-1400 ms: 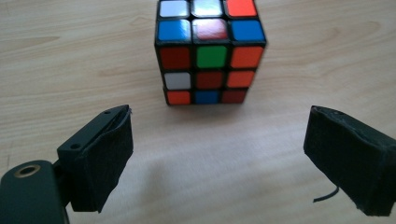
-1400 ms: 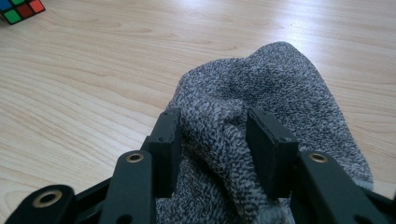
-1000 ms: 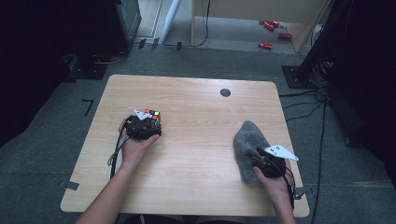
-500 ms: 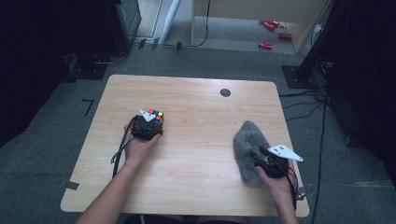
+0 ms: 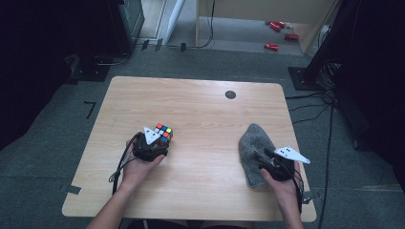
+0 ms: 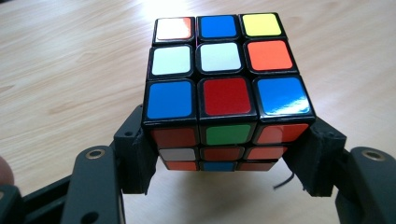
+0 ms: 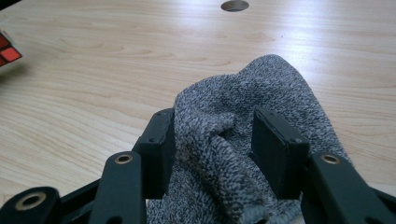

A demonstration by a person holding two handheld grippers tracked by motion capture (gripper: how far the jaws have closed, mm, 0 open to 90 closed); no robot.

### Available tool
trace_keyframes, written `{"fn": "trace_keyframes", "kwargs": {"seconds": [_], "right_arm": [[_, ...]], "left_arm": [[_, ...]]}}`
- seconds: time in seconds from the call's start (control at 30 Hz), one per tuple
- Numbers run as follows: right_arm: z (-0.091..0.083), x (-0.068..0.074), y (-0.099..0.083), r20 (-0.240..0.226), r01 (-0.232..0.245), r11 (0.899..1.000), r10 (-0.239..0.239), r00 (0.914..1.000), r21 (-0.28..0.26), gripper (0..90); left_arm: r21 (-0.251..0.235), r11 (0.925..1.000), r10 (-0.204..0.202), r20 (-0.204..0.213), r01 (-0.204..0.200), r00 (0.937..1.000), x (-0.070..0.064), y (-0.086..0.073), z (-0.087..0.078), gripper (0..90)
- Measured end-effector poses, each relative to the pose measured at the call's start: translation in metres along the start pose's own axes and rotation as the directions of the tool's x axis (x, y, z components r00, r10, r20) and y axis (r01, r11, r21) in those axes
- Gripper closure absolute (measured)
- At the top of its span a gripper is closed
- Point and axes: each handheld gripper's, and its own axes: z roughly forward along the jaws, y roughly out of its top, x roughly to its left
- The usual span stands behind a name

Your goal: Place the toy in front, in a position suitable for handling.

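On the wooden table (image 5: 200,102), the left gripper (image 5: 154,143) holds a colour-tiled puzzle cube (image 5: 164,133) left of centre. Near the right edge, the right gripper (image 5: 267,160) rests on a grey knitted cloth (image 5: 255,143). A dark round hole (image 5: 230,94) lies by the far edge.

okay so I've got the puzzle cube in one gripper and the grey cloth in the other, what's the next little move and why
Probably bring the two together over the middle of the table. The left gripper has its fingers clamped on the cube, and the right gripper pinches a fold of the grey cloth, but they sit well apart, so the cloth cannot reach the cube yet.
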Motion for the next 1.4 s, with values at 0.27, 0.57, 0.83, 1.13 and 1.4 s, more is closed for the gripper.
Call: {"fn": "trace_keyframes", "kwargs": {"seconds": [0.27, 0.57, 0.83, 1.13, 1.4], "right_arm": [[0.007, 0.001, -0.006, 0.026, 0.001, 0.999, -0.002, 0.9997, 0.036, 49.1], [0.014, 0.002, -0.013, -0.011, -0.004, 0.997, 0.005, 0.9999, 0.074, 59.7], [0.015, 0.013, -0.019, -0.118, 0.039, 0.994, -0.027, 0.9926, 0.098, 67.2], [-0.001, 0.018, -0.005, -0.105, 0.068, 0.996, -0.074, 0.9918, -0.057, 31.5], [0.023, 0.020, 0.017, -0.116, 0.141, 0.989, -0.145, 0.9826, -0.043, 32.5]], "left_arm": [[-0.011, 0.9988, 0.049, 0.053, -0.049, 0.9974, -0.026, -0.020, -0.017, 34.6], [-0.039, 0.9910, 0.133, 0.165, -0.128, 0.9774, -0.039, -0.034, -0.036, 34.6], [-0.010, 0.9834, 0.179, 0.218, -0.181, 0.9595, -0.044, -0.042, -0.030, 34.6], [0.000, 0.9840, 0.173, 0.247, -0.178, 0.9535, -0.042, -0.045, -0.027, 34.5], [0.003, 0.9863, 0.159, 0.251, -0.165, 0.9548, -0.041, -0.046, -0.024, 34.1]]}}
